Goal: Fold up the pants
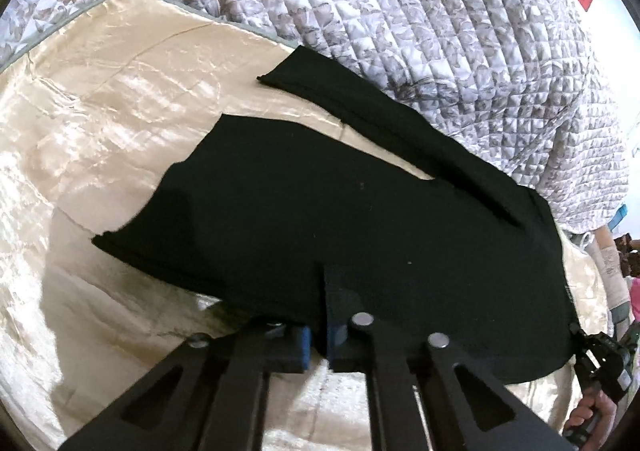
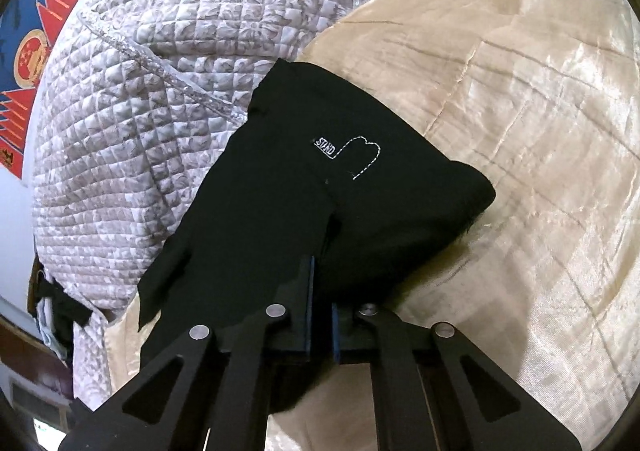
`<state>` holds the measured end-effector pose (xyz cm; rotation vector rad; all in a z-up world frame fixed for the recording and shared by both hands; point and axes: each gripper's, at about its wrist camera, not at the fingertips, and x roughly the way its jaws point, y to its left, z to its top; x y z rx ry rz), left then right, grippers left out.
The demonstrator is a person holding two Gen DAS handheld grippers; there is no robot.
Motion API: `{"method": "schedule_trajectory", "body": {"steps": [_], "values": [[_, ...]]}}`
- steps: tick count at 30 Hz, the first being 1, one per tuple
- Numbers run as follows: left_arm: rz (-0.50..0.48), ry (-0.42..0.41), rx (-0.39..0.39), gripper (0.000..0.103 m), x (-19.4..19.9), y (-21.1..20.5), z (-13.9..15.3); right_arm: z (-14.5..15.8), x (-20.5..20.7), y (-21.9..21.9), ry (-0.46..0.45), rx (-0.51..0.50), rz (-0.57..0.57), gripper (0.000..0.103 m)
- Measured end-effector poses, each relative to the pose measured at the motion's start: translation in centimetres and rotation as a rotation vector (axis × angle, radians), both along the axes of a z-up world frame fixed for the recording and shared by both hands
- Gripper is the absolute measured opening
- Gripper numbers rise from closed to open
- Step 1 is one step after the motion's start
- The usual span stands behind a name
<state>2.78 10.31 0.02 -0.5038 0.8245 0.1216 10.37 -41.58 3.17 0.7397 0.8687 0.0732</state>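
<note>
Black pants (image 1: pixel 320 211) lie spread on a cream satin bedspread (image 1: pixel 100 111), two legs reaching toward the far left. My left gripper (image 1: pixel 320 331) is shut on the near edge of the pants, with black cloth pinched between its blue pads. In the right wrist view the pants (image 2: pixel 280 191) show a white stitched label (image 2: pixel 326 147). There my right gripper (image 2: pixel 322 311) is shut on a raised fold of the cloth. At the pants' right corner a person's hand (image 1: pixel 592 411) holds the right gripper's handle.
A grey-and-white quilted blanket (image 1: pixel 400 11) is heaped behind the pants and under one leg; it also fills the left of the right wrist view (image 2: pixel 140 91). A red and blue poster (image 2: pixel 32 31) hangs on the wall. Bare bedspread (image 2: pixel 520 131) lies to the right.
</note>
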Motion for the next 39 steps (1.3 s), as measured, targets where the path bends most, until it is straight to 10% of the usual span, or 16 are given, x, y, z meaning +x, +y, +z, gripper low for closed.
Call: {"method": "schedule_trajectory", "body": {"steps": [14, 25, 35, 39], "values": [[-0.023, -0.082, -0.02, 0.004, -5.1, 1.5, 4.2, 3.7, -3.6, -0.1, -0.021, 0.022, 0.049, 0.004], [-0.051, 0.042, 0.005, 0.005, -9.1, 1.2, 1.5, 1.0, -8.7, -1.8, 0.142, -0.05, 0.036, 0.005], [0.263, -0.019, 0.246, 0.013, -12.3, 5.5, 5.3, 4.4, -12.5, -4.2, 0.097, -0.273, -0.131, 0.029], [0.22, -0.025, 0.234, 0.013, -11.4, 5.5, 5.4, 6.0, -13.0, -4.7, 0.042, -0.342, -0.18, 0.03]]}}
